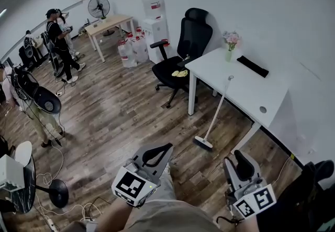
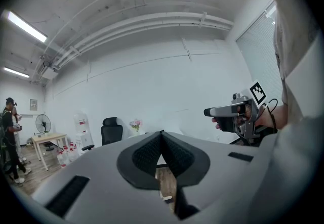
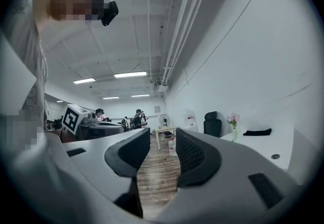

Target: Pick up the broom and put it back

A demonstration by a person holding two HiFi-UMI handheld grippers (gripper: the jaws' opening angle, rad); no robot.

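A broom (image 1: 216,108) with a pale handle leans against the front edge of the white desk (image 1: 272,102). Its head (image 1: 203,143) rests on the wood floor. In the head view both grippers sit low, nearer to me than the broom and apart from it. My left gripper (image 1: 167,147) (image 2: 162,133) is shut, pads meeting at the tips with nothing between them. My right gripper (image 1: 237,154) (image 3: 162,134) is open, with bare floor showing through the gap. Each gripper view shows the other gripper at its side, held in a hand.
A black office chair (image 1: 191,42) stands left of the desk. A vase of flowers (image 1: 230,42) and a black pad (image 1: 252,66) lie on the desk. A water dispenser (image 1: 154,21), water bottles (image 1: 131,50), a wooden table (image 1: 107,24), people (image 1: 60,42) and floor cables (image 1: 68,210) lie leftward.
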